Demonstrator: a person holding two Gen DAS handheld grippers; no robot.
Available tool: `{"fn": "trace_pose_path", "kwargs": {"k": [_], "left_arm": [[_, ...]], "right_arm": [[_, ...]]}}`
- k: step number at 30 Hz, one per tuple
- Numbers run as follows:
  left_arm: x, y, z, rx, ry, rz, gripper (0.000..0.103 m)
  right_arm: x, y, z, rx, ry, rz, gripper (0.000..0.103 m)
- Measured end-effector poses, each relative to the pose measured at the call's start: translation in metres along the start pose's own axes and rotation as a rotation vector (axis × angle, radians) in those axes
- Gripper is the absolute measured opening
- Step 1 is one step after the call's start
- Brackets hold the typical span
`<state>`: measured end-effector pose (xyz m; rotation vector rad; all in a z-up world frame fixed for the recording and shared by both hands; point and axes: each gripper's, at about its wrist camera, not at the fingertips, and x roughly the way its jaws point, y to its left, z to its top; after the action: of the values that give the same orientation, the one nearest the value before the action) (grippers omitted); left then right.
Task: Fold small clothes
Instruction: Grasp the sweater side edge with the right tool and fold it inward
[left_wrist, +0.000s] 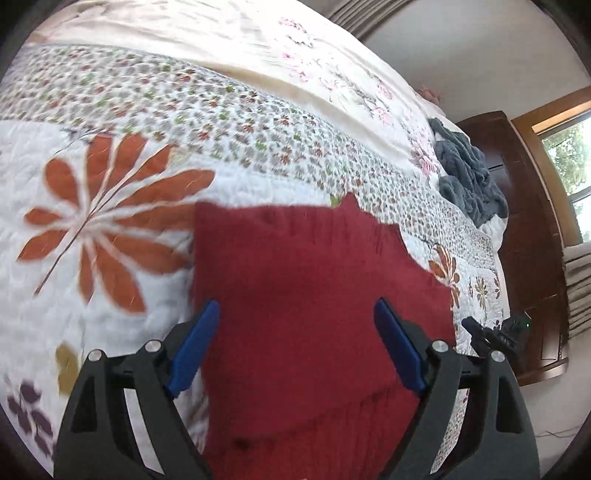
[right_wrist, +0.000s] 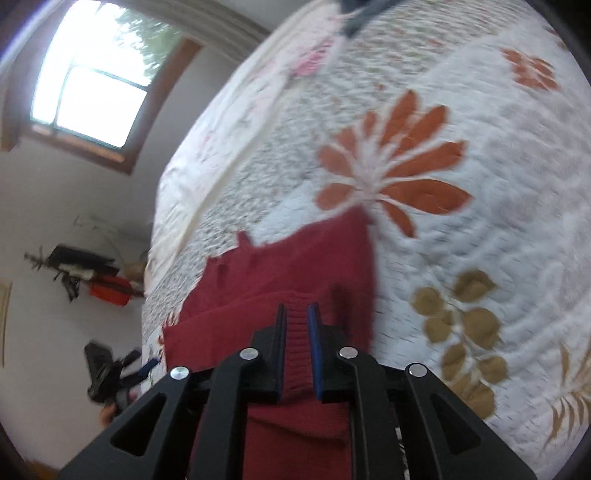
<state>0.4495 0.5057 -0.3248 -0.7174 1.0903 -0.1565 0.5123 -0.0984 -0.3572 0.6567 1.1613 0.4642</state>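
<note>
1. The floral quilt (left_wrist: 110, 229) covers the bed and gives you a broad, flat surface to fold on.
2. The red knit garment (left_wrist: 303, 280) lies spread on the quilt's near part, its far edge below the big orange flower print, seemingly partway through a fold.
3. The dark grey garment (left_wrist: 467, 177) sits crumpled far right, well apart, probably waiting its turn.
4. Your left gripper (left_wrist: 297, 314) hangs released, jaws wide, above the red cloth.
5. Your right gripper (right_wrist: 297, 314) is clenched on the garment's ribbed hem, presumably to carry that edge over.
</note>
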Motion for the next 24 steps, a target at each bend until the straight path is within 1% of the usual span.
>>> {"fn": "trace_pose_path", "kwargs": {"k": [1,2,3,4,5,6,8,9,10,11,12,13,14,15,16,17,18,19,20,21,22,23,24], "left_arm": [[0.008,0.005,0.004,-0.018,0.010,-0.006,0.085],[0.018,0.011,0.006,-0.040,0.025,0.005,0.085],[0.026,0.017,0.007,-0.054,0.040,0.030,0.084],[0.035,0.023,0.006,-0.060,0.066,0.064,0.080],[0.042,0.028,0.004,-0.056,0.089,0.079,0.077],[0.044,0.028,0.003,-0.045,0.093,0.083,0.077],[0.035,0.025,0.000,-0.029,0.082,0.075,0.075],[0.025,0.022,-0.002,-0.026,0.065,0.035,0.075],[0.013,0.017,-0.007,-0.009,0.045,-0.034,0.076],[-0.002,0.007,-0.018,0.042,0.031,-0.122,0.076],[-0.008,0.003,-0.026,0.072,0.036,-0.140,0.076],[-0.012,-0.001,-0.036,0.101,0.048,-0.153,0.076],[-0.009,-0.001,-0.049,0.119,0.076,-0.151,0.076],[-0.002,0.002,-0.058,0.130,0.108,-0.115,0.076],[0.009,0.008,-0.066,0.138,0.143,-0.059,0.071],[0.015,0.014,-0.070,0.130,0.156,-0.045,0.066],[0.016,0.020,-0.073,0.112,0.153,-0.043,0.064],[0.011,0.022,-0.074,0.092,0.135,-0.054,0.065],[0.001,0.020,-0.075,0.073,0.105,-0.084,0.071],[-0.010,0.016,-0.080,0.078,0.069,-0.126,0.075],[-0.015,0.013,-0.084,0.098,0.052,-0.123,0.081],[-0.015,0.012,-0.087,0.112,0.054,-0.092,0.083],[-0.011,0.012,-0.091,0.125,0.071,-0.046,0.083]], "right_arm": [[0.007,0.001,0.000,-0.011,0.017,0.001,0.013],[0.016,0.001,-0.001,-0.014,0.043,0.004,0.013],[0.025,-0.001,-0.002,-0.015,0.069,-0.008,0.013],[0.033,-0.004,-0.004,-0.013,0.084,-0.039,0.012],[0.040,-0.010,-0.005,-0.006,0.098,-0.057,0.006],[0.045,-0.017,-0.006,0.002,0.106,-0.065,0.002],[0.044,-0.022,-0.006,0.013,0.105,-0.053,0.000],[0.039,-0.019,-0.007,0.007,0.096,-0.041,0.002],[0.033,-0.013,-0.009,-0.010,0.090,-0.023,0.008],[0.029,-0.010,-0.012,-0.026,0.089,-0.002,0.010],[0.024,-0.003,-0.019,-0.051,0.096,0.030,0.011],[0.023,-0.002,-0.023,-0.063,0.106,0.041,0.011],[0.024,-0.002,-0.028,-0.071,0.119,0.042,0.011],[0.028,-0.003,-0.031,-0.075,0.132,0.030,0.009],[0.034,-0.005,-0.034,-0.080,0.141,-0.007,0.007],[0.037,-0.008,-0.035,-0.078,0.145,-0.027,0.001],[0.038,-0.010,-0.036,-0.069,0.142,-0.040,0.000],[0.035,-0.006,-0.036,-0.072,0.130,-0.053,0.003],[0.028,0.004,-0.038,-0.093,0.115,-0.041,0.011],[0.024,0.012,-0.040,-0.106,0.105,-0.021,0.016],[0.017,0.018,-0.045,-0.116,0.092,0.009,0.023],[0.016,0.019,-0.049,-0.118,0.092,0.011,0.028],[0.021,0.016,-0.053,-0.111,0.110,-0.015,0.029]]}}
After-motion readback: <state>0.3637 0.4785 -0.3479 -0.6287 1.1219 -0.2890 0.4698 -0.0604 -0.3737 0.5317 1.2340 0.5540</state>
